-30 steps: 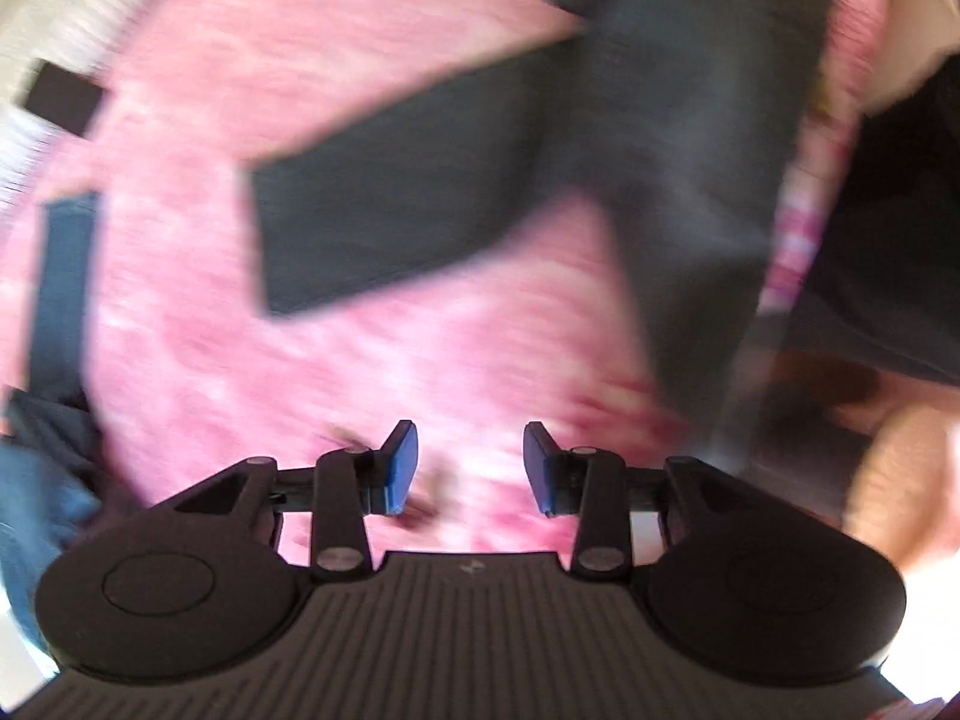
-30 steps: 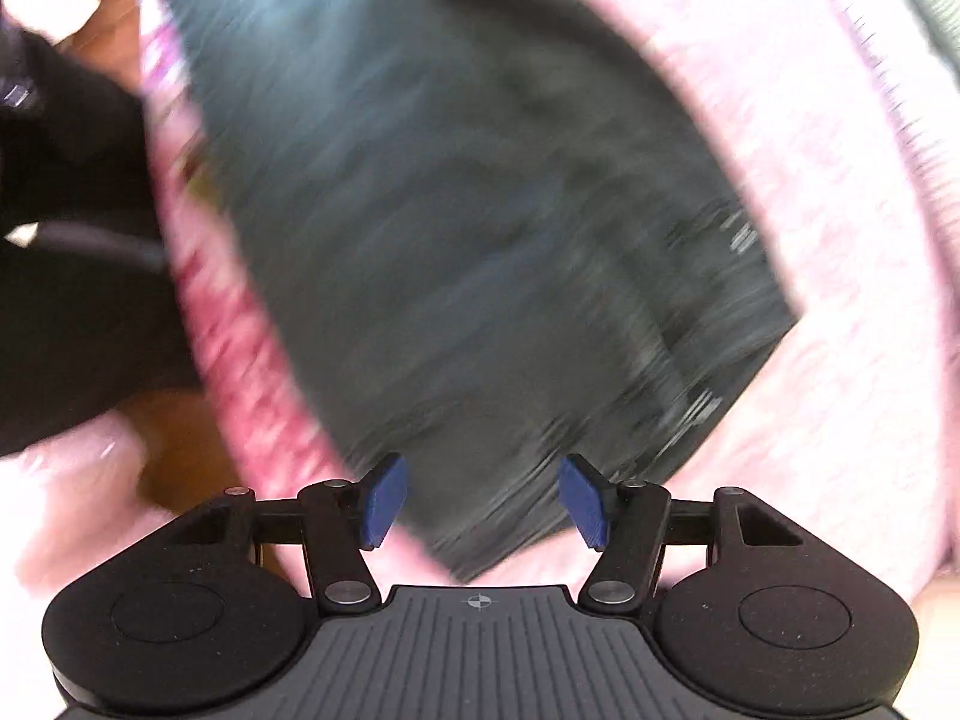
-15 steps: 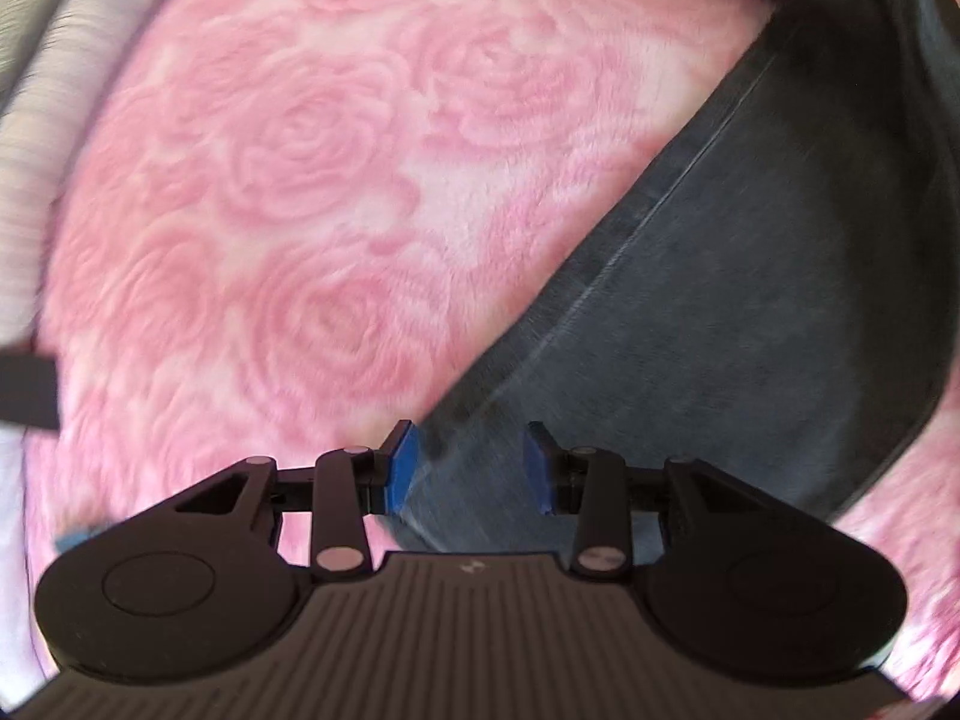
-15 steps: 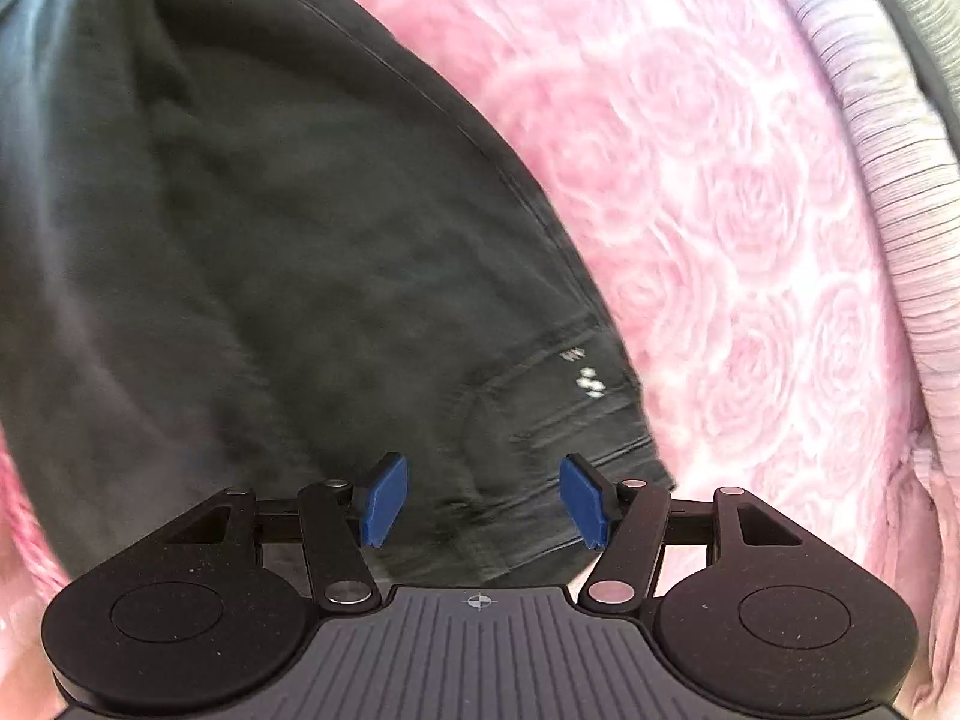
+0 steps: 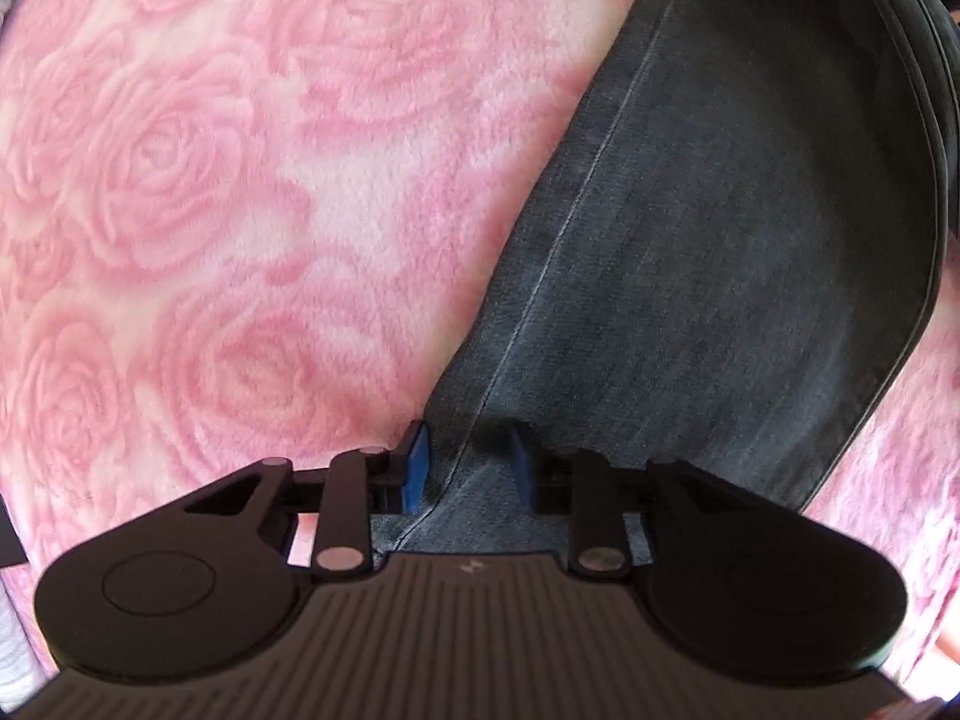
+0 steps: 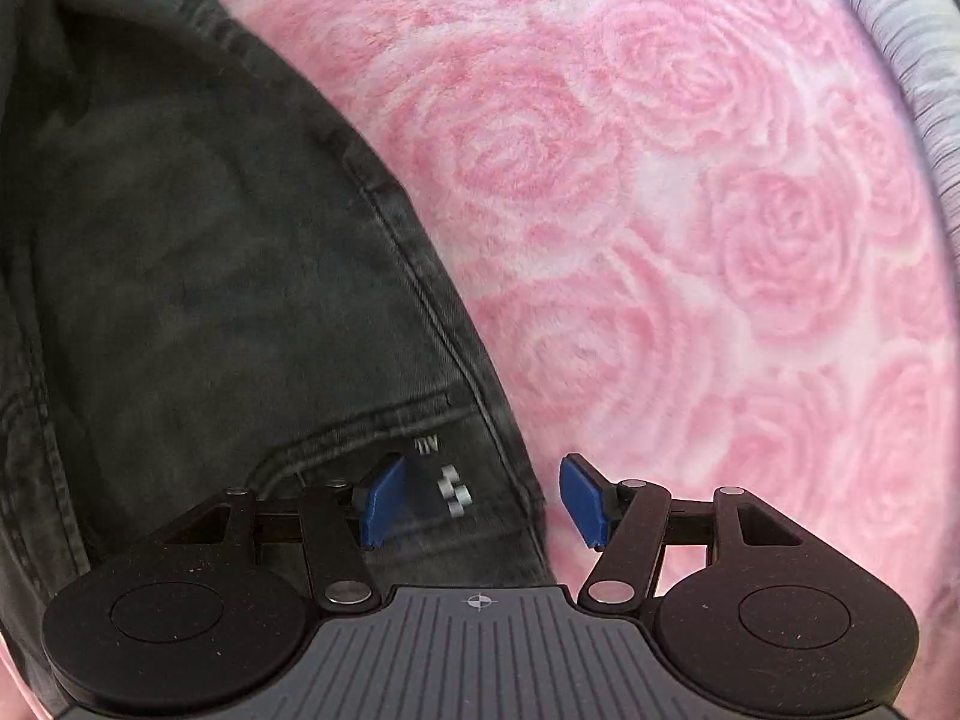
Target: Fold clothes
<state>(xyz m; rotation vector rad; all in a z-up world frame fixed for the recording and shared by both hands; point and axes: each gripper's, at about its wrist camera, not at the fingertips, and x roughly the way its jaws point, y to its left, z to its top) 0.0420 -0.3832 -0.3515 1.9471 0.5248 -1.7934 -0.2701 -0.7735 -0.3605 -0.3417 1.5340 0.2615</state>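
Observation:
Dark grey jeans (image 5: 720,240) lie on a pink rose-patterned blanket (image 5: 210,180). In the left wrist view a jeans leg with a pale seam runs from the top right down to my left gripper (image 5: 469,468). Its jaws are closing, and the leg's edge is bunched up between the blue pads. In the right wrist view the jeans (image 6: 210,270) fill the left side, with a pocket and a small white tag (image 6: 456,489) near the pads. My right gripper (image 6: 480,498) stands open astride the jeans' edge, one pad over denim and the other over blanket (image 6: 660,180).
A grey ribbed fabric (image 6: 918,60) borders the blanket at the upper right of the right wrist view. Bare blanket spreads to the left of the jeans leg in the left wrist view and to the right of the jeans in the right wrist view.
Both grippers have dropped close to the jeans. The left jaws have narrowed onto the leg's edge. The right gripper has slid to the pocket corner, its jaws unchanged.

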